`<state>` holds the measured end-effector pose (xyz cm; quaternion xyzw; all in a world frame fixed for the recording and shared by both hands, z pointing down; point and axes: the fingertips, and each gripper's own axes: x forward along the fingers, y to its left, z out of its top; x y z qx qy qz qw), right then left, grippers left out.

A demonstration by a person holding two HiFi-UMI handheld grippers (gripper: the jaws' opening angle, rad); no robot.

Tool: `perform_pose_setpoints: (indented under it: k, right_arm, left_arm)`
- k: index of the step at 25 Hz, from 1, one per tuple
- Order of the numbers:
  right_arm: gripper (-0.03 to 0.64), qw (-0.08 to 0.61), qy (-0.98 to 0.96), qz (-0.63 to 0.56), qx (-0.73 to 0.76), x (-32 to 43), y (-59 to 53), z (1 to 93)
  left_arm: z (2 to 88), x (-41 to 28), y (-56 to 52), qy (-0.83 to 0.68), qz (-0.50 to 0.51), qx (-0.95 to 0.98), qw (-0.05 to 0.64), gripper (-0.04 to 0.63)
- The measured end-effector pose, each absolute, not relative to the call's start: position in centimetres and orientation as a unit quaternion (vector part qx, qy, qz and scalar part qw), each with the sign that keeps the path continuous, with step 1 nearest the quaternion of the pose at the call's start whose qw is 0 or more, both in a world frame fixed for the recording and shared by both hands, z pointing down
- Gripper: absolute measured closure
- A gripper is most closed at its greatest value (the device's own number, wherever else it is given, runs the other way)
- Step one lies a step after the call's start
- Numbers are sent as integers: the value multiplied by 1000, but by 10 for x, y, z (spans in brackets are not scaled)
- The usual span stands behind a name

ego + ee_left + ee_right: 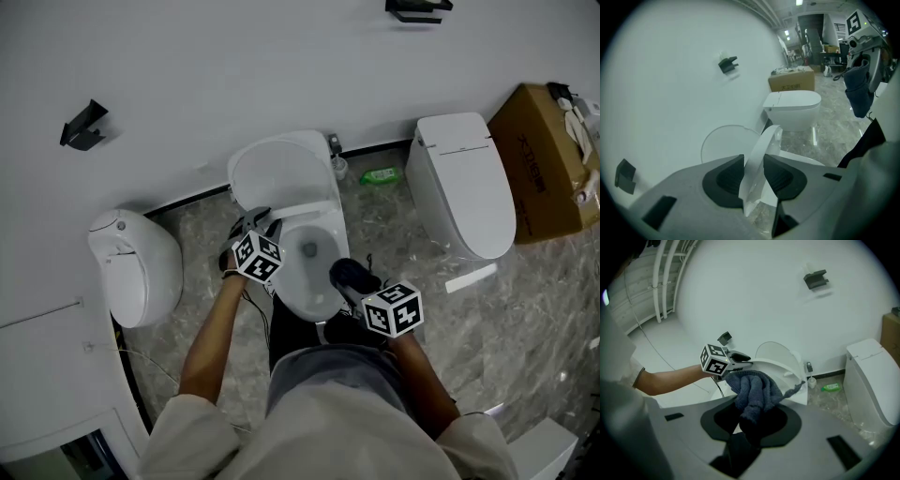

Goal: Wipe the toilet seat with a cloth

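A closed toilet (136, 267) stands at the left. Beside it, the left gripper (255, 225) has its jaws clamped on the thin white toilet seat (759, 154), which stands edge-on between the pads, in front of the raised lid (281, 173). The open bowl (298, 277) shows a dark drain hole at its bottom. Just beside its near right rim, the right gripper (349, 274) grips a bunched dark blue cloth (754, 392) – it spills out past the jaws. Further right lie a green bottle (380, 175) on the floor, another closed toilet (464, 187) and an open cardboard box (530, 169) (pale items inside, too small to tell).
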<state>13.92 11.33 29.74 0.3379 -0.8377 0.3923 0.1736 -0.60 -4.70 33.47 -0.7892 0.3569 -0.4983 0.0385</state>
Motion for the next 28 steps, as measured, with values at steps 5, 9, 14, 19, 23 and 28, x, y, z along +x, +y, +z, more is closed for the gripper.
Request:
perform_pose_setpoints:
  k: [5, 9, 14, 19, 23, 28]
  right_arm:
    - [518, 181, -838, 389, 338, 142, 118, 304]
    - [519, 185, -839, 392, 329, 140, 121, 308]
    - [518, 188, -833, 402, 329, 137, 127, 317]
    - [518, 201, -828, 410, 324, 133, 133, 324]
    - [518, 213, -823, 419, 319, 129, 138, 333]
    - [518, 233, -816, 431, 306, 122, 148, 345]
  left_arm:
    - [345, 0, -7, 335, -508, -792, 43, 477]
    - [355, 6, 25, 306, -513, -802, 30, 476]
    - [372, 11, 66, 265, -505, -821, 1, 472]
    - [392, 16, 105, 217, -508, -833, -22, 469]
    - [411, 20, 130, 190, -506, -840, -41, 462]
    - [429, 22, 152, 177, -488, -852, -66, 448]
